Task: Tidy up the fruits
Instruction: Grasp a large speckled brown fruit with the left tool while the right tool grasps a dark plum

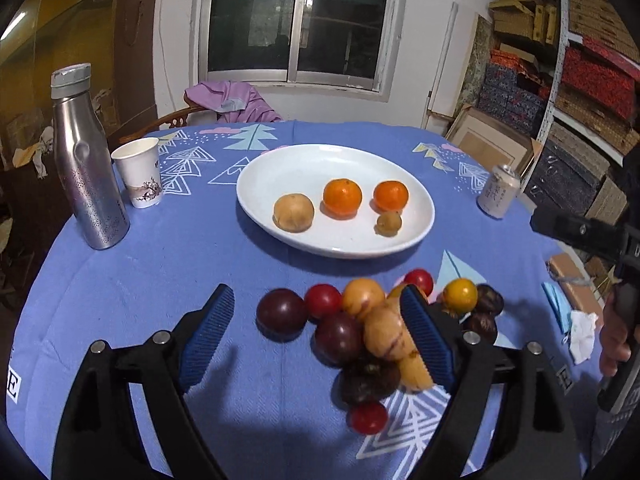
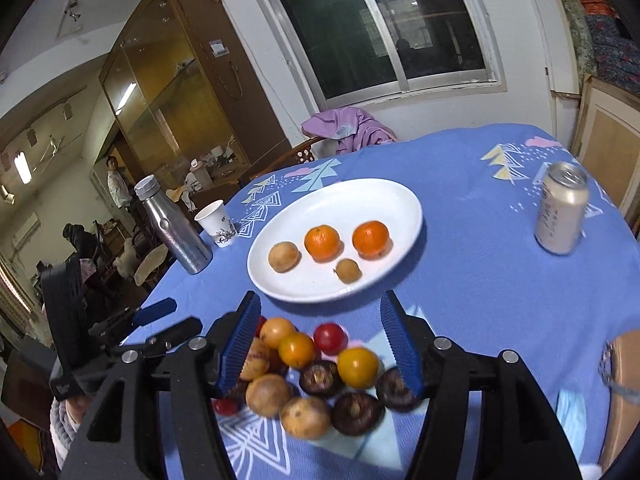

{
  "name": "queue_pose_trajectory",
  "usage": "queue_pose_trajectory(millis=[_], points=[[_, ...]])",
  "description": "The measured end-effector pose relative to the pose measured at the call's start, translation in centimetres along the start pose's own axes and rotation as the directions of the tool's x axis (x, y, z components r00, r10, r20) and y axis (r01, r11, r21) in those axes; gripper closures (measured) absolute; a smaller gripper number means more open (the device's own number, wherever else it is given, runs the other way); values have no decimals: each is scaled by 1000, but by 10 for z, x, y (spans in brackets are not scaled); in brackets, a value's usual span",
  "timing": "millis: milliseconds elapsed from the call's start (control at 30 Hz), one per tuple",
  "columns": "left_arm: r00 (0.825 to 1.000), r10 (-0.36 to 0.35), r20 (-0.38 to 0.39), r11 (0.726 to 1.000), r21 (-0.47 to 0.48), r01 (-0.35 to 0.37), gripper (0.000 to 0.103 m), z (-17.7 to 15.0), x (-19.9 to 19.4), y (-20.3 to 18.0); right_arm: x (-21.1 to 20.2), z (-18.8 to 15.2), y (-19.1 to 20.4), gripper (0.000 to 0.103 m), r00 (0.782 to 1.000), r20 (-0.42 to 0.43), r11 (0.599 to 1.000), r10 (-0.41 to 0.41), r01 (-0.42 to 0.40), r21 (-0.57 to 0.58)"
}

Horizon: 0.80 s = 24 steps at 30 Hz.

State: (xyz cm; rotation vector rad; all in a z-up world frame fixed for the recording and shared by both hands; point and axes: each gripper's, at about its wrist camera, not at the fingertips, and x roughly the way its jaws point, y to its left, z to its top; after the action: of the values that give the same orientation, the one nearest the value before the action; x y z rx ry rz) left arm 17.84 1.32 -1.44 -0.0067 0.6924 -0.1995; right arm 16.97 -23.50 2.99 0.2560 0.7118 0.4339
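Both grippers, left (image 1: pixel 320 340) and right (image 2: pixel 320 344), hang open and empty over the fruit pile (image 2: pixel 316 376). Plate (image 1: pixel 400 160) sits just beyond. Right one looks nearer, I think.

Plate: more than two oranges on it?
No. The plate holds two oranges plus two tan fruits.

Fruit pile (image 1: pixel 372 336) partly behind tool finger (image 1: pixel 426 338)
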Motion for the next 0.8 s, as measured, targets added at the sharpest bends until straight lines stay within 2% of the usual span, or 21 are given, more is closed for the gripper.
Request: queue_pose_trajectory(millis=[200,533,600,667,800], points=[[999,46,20,990,131,-48,20,-20,5,-36,-14,-20,-28,36,999,9,998,-32,31,58],[999,35,-34,987,161,-29,20,-12,33,-50,-13,-22,-26,32,999,6,998,-35,34,52],[999,17,-48,988,152,-10,24,-11,39,-50,-10,-23,-25,32,999,-7,998,-46,46,47],[997,-11,-75,989,145,22,36,-10,45,-50,-6,-24,-27,32,998,-22,997,-55,56,48],[997,-19,-77,987,157,31,42,-11,50,-52,-1,-26,-30,32,997,-42,996,-66,68,58]])
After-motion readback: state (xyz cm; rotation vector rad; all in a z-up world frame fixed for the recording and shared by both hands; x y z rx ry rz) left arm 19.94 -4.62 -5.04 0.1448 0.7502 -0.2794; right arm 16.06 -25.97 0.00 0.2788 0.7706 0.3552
